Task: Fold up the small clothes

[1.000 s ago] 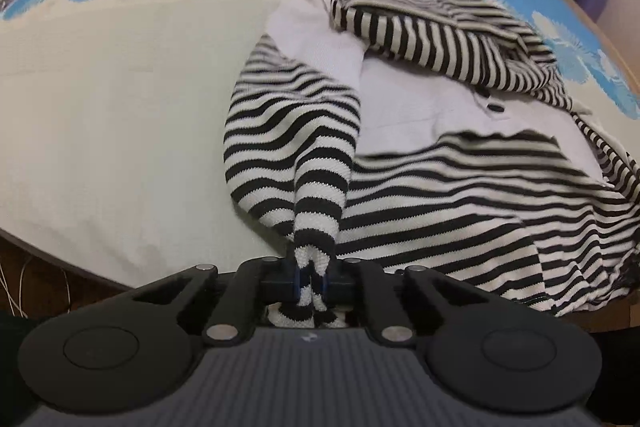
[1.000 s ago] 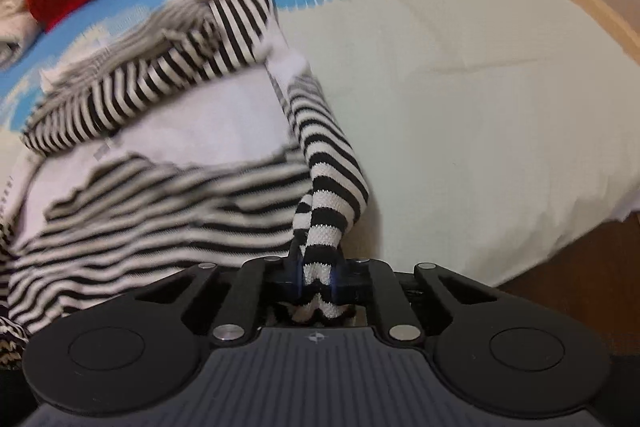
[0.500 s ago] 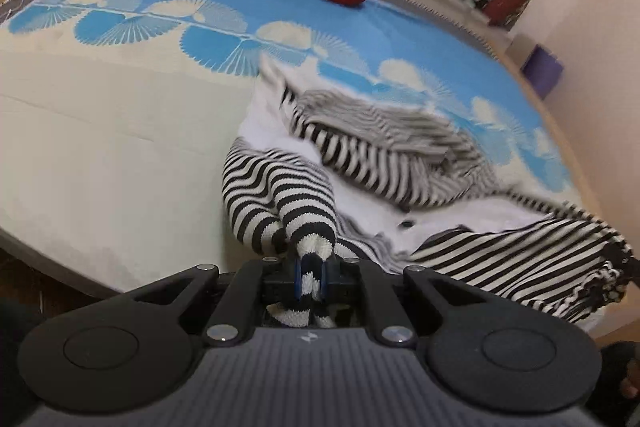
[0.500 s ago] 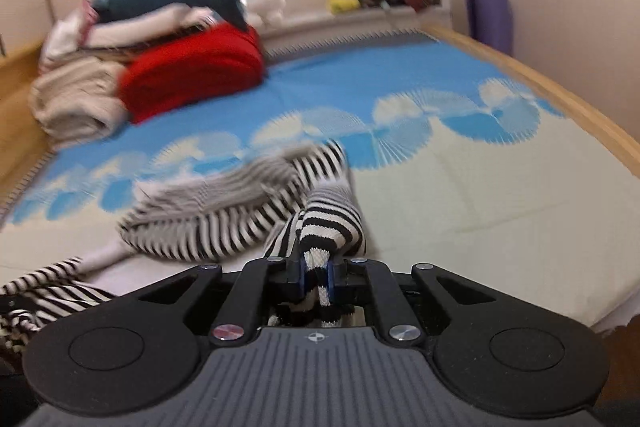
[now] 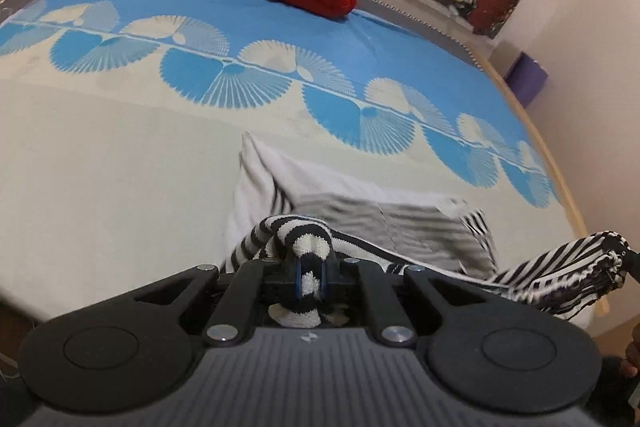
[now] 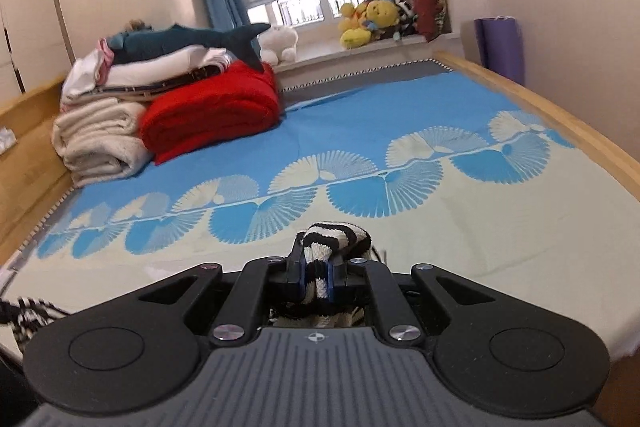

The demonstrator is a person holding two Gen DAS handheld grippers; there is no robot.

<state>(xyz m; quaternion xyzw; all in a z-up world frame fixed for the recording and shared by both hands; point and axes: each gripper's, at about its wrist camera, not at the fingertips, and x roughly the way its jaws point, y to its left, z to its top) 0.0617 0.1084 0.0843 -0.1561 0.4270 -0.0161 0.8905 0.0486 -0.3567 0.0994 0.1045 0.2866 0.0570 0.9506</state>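
A black-and-white striped sweater (image 5: 400, 227) with a white inner side hangs between my two grippers over the near part of the bed (image 5: 120, 155). My left gripper (image 5: 309, 275) is shut on one striped corner of it. My right gripper (image 6: 316, 277) is shut on another striped corner (image 6: 332, 239). In the left wrist view the sweater's body is blurred and sags toward the mattress, and a striped bunch (image 5: 580, 263) stretches off to the right. Most of the sweater is hidden below the right gripper.
Folded cream blankets (image 6: 100, 135), a red blanket (image 6: 212, 111) and a plush shark (image 6: 188, 39) are stacked at the bed's far left. Plush toys (image 6: 372, 19) sit on the windowsill. A wooden bed frame (image 6: 540, 99) runs along the right. A purple box (image 5: 524, 79) stands by the wall.
Both grippers have lifted and tilted up with the sweater's corners in them. The sweater has come up off the bed and dropped low in both views.
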